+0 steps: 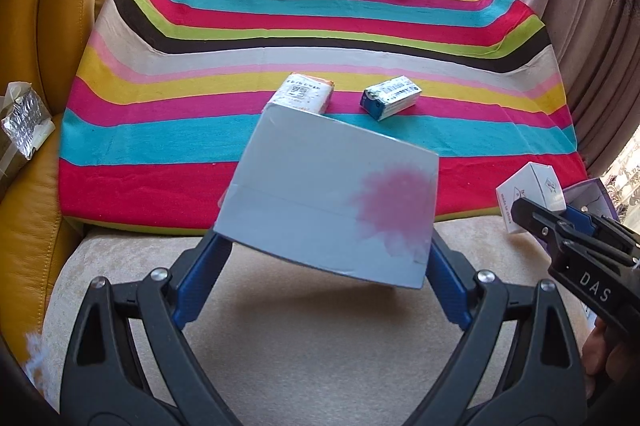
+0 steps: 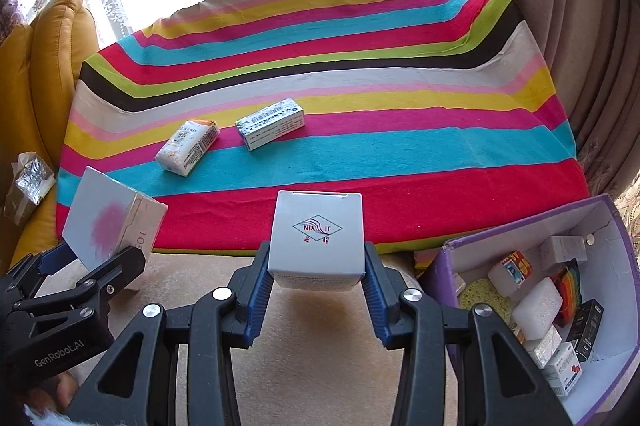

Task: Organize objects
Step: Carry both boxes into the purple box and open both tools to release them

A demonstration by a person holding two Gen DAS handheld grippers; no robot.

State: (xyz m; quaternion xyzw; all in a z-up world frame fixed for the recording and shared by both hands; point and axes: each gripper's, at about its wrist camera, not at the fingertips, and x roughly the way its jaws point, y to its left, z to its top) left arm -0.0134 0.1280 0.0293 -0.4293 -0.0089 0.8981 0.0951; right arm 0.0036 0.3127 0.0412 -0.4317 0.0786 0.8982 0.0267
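Two boxes pinched aloft over the beige cushion.

Left claw (image 1: 324, 246) pinching grey box with pink blot (image 1: 320, 194); right claw (image 2: 316, 266) pinching small white box (image 2: 316, 234). Near striped blanket's (image 2: 360, 146) middle: white packet (image 2: 187, 146), blue-white carton (image 2: 270, 122). Beside front right corner: purple bin (image 2: 616, 306).

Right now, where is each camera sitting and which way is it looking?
Left wrist: on the left gripper, looking down over its fingers at the pink-spot box it holds, with the striped cloth beyond; a hand shows at right.
Right wrist: on the right gripper, looking at its white box, the cloth and the purple bin.
Shared: both held boxes, both grippers, the cloth and the two small boxes on it.
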